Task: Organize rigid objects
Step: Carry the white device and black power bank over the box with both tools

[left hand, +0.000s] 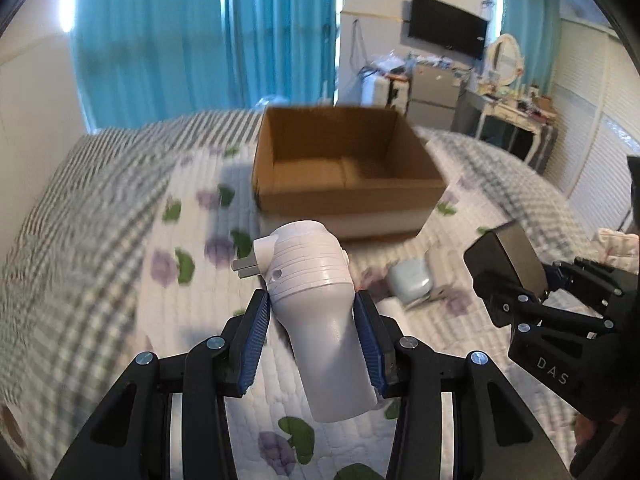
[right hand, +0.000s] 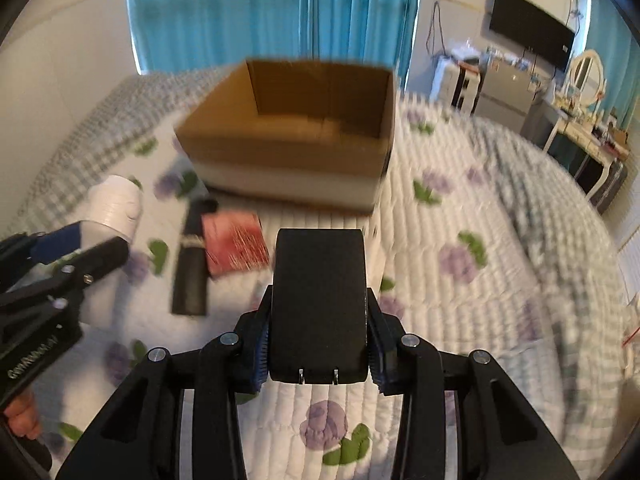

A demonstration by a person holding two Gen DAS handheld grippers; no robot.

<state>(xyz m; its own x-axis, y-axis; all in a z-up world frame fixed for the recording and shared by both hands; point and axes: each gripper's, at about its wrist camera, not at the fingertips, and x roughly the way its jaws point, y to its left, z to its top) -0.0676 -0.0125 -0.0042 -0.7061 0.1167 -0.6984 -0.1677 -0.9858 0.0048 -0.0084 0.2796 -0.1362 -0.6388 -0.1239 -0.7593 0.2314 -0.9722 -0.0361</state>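
Observation:
My left gripper [left hand: 310, 312] is shut on a white plug-in device with two prongs [left hand: 316, 304] and holds it above the bed. It also shows in the right wrist view [right hand: 116, 208]. My right gripper [right hand: 319, 332] is shut on a black rectangular case [right hand: 319, 300], also seen in the left wrist view [left hand: 506, 262]. An open, empty cardboard box [left hand: 344, 172] stands on the bed ahead of both grippers, also in the right wrist view [right hand: 296, 128].
On the floral quilt [right hand: 460, 280] lie a red booklet [right hand: 234, 242], a long black box [right hand: 194, 264] and a pale blue-white case [left hand: 410, 280]. Blue curtains [left hand: 200, 32] hang behind. A dresser with clutter [left hand: 516, 112] stands at the right.

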